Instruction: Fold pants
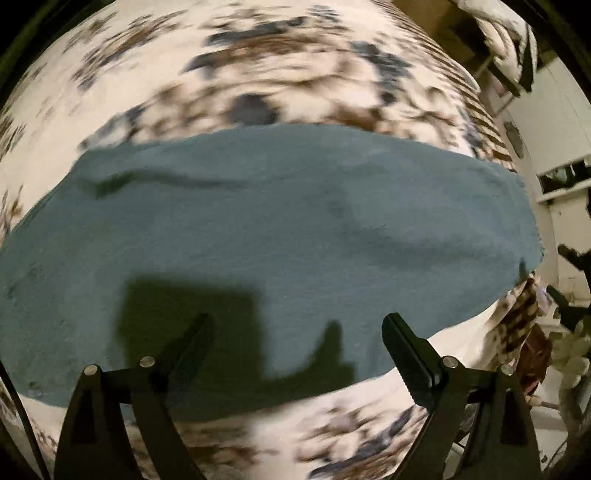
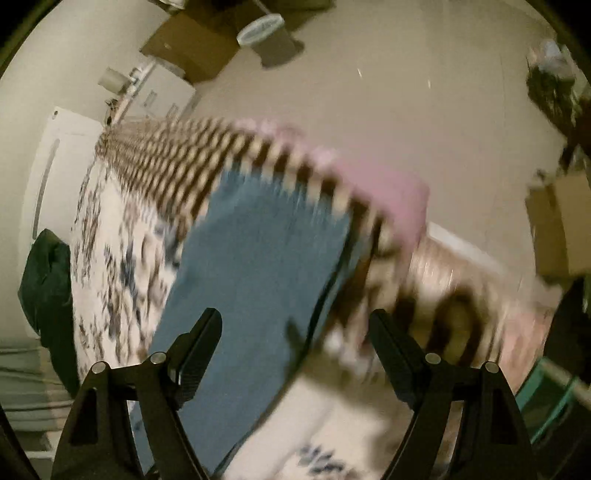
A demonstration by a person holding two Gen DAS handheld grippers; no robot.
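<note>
The blue pants (image 1: 280, 221) lie flat across a floral white bedspread (image 1: 258, 62) in the left wrist view, stretching from left to right. My left gripper (image 1: 297, 325) is open and empty, hovering above the near edge of the pants, casting a shadow on them. In the right wrist view the pants (image 2: 258, 258) run away from me toward the striped edge of the bed. My right gripper (image 2: 295, 321) is open and empty above the pants' near right edge. This view is motion-blurred.
The bed's striped border (image 2: 177, 158) and a pink sheet (image 2: 388, 184) mark the far edge, with bare floor (image 2: 406, 92) beyond. Cardboard boxes (image 2: 192, 51) and a round bin (image 2: 262, 27) stand on the floor. Dark clothing (image 2: 48, 288) lies at the bed's left.
</note>
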